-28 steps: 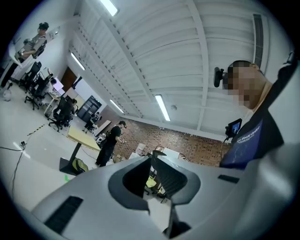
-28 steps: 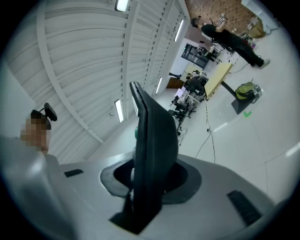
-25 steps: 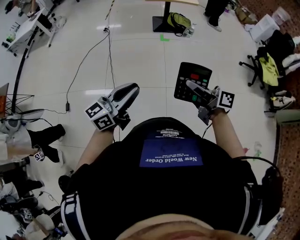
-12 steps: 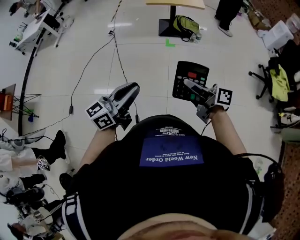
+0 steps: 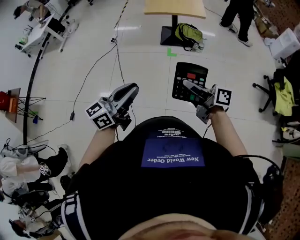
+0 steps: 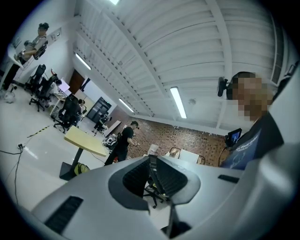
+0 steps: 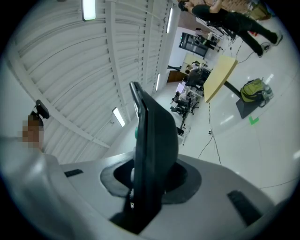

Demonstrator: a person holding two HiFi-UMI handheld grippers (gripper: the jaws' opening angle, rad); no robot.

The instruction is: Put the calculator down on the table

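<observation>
The left gripper (image 6: 153,159) fills the lower foreground with its grey body, its two black ribbed jaws closed together with nothing between them. Beyond it, on a pale shiny floor, stands a yellow-topped table (image 6: 86,142) on a black pedestal, with a person in black (image 6: 123,141) just past it and a brick wall (image 6: 187,138) behind. A white ribbed ceiling (image 6: 178,47) with strip lights (image 6: 178,102) spans the top, office chairs (image 6: 41,88) stand at far left, and the dark-shirted wearer (image 6: 253,140) shows at right.

Calculator (image 5: 190,71) nearer the table (image 5: 174,7)
</observation>
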